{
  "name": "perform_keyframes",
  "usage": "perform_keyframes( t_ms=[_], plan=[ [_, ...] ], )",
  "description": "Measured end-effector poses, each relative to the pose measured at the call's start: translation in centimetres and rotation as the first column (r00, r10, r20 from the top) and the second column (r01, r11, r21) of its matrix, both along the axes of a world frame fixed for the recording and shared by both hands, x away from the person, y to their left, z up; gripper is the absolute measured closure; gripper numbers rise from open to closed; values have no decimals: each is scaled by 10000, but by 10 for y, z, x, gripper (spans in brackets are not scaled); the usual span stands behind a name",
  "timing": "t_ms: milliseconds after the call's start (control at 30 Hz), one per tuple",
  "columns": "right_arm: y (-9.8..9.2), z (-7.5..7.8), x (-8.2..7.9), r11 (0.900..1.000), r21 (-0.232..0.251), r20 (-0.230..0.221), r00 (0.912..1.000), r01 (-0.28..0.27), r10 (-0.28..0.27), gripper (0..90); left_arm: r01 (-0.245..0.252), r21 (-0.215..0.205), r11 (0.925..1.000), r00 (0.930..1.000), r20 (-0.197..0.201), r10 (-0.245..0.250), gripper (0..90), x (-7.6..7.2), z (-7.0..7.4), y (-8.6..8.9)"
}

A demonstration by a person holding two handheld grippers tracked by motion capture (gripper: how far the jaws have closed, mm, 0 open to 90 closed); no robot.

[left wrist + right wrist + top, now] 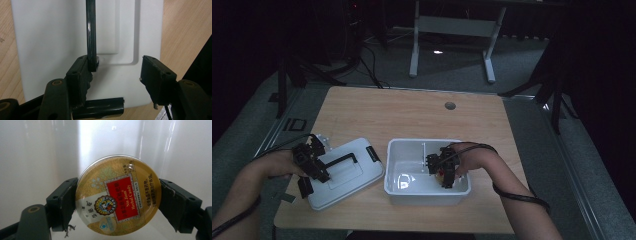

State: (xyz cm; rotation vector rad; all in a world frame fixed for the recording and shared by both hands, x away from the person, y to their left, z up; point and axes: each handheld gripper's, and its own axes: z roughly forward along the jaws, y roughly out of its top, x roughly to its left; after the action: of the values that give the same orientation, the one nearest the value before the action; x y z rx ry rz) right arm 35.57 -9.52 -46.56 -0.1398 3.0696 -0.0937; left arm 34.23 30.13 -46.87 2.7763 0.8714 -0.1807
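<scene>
Right gripper (446, 176) in bin (412, 187) — left gripper (312, 170) on lid (357, 172)

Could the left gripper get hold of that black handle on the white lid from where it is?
Probably yes: the left gripper hangs open right over the lid, one jaw already against the black handle, nothing between.

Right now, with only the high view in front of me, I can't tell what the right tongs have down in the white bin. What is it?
Observer: A round gold tin with a red label reading Nin Jiom Herbal Candy; the right tongs are clamped on its sides.
Operator: Are the left tongs gripping the lid's handle?
Observer: No. The left tongs are open over the white lid; one jaw touches the black handle, the other stands apart.
</scene>
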Motion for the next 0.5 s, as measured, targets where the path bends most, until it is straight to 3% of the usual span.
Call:
perform_keyframes(
  t_ms=[500],
  plan=[
    [-6,-18,5,9975,-441,-55,9984,557,-560,202,74,59,10000,10000,-10,-74,402,1,0,-1]
  ],
)
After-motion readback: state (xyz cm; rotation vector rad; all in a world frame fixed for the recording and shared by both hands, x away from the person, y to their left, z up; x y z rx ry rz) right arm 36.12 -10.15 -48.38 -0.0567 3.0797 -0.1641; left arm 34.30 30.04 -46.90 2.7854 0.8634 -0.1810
